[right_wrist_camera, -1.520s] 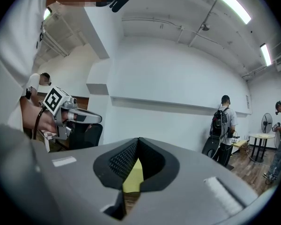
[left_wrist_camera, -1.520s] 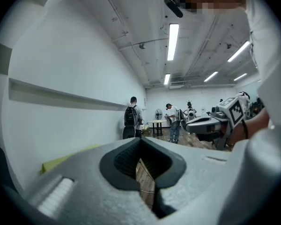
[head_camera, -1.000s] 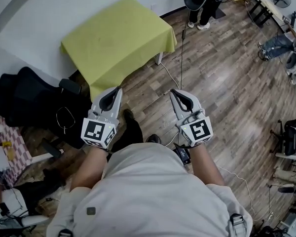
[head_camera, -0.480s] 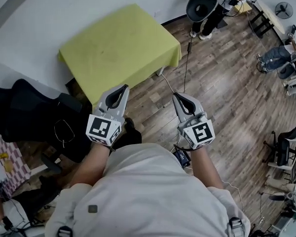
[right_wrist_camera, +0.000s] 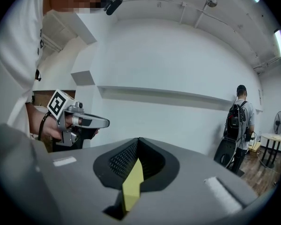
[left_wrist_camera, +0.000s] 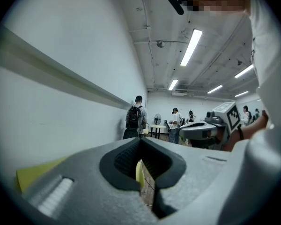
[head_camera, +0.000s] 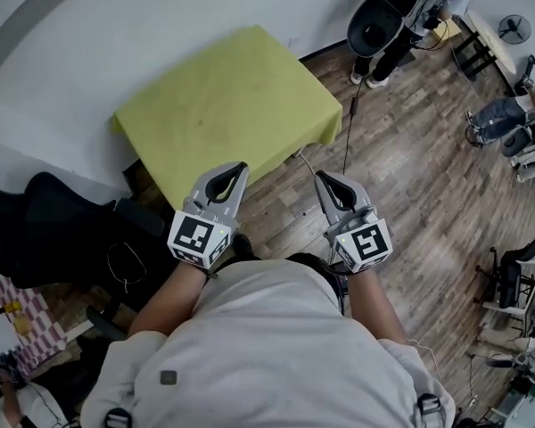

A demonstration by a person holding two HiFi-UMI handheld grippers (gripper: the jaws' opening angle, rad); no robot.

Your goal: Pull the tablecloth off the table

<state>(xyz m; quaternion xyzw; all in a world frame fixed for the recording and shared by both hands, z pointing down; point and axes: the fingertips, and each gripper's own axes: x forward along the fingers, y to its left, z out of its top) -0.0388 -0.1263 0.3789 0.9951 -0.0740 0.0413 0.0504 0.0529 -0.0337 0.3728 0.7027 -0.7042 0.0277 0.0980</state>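
Note:
A yellow-green tablecloth [head_camera: 227, 105] covers a small table against the white wall and hangs over its edges. Both grippers are held in the air in front of the person's body, pointing at the table. My left gripper [head_camera: 234, 169] is shut and empty, its tip just short of the cloth's near edge. My right gripper [head_camera: 325, 179] is shut and empty over the wood floor, right of the table's near corner. In the left gripper view the cloth [left_wrist_camera: 35, 175] shows low at the left behind the shut jaws. A yellow sliver of cloth [right_wrist_camera: 132, 184] shows through the jaw gap in the right gripper view.
A black office chair [head_camera: 53, 230] stands left of the table. A cable [head_camera: 346, 141] runs across the wood floor by the table's right side. A person with a black chair [head_camera: 401, 16] stands at the far right; desks and a fan [head_camera: 514, 29] lie beyond.
The person has stepped toward the table, which now sits closer and lower in the head view. Both grippers came nearer its front edge and stayed shut.

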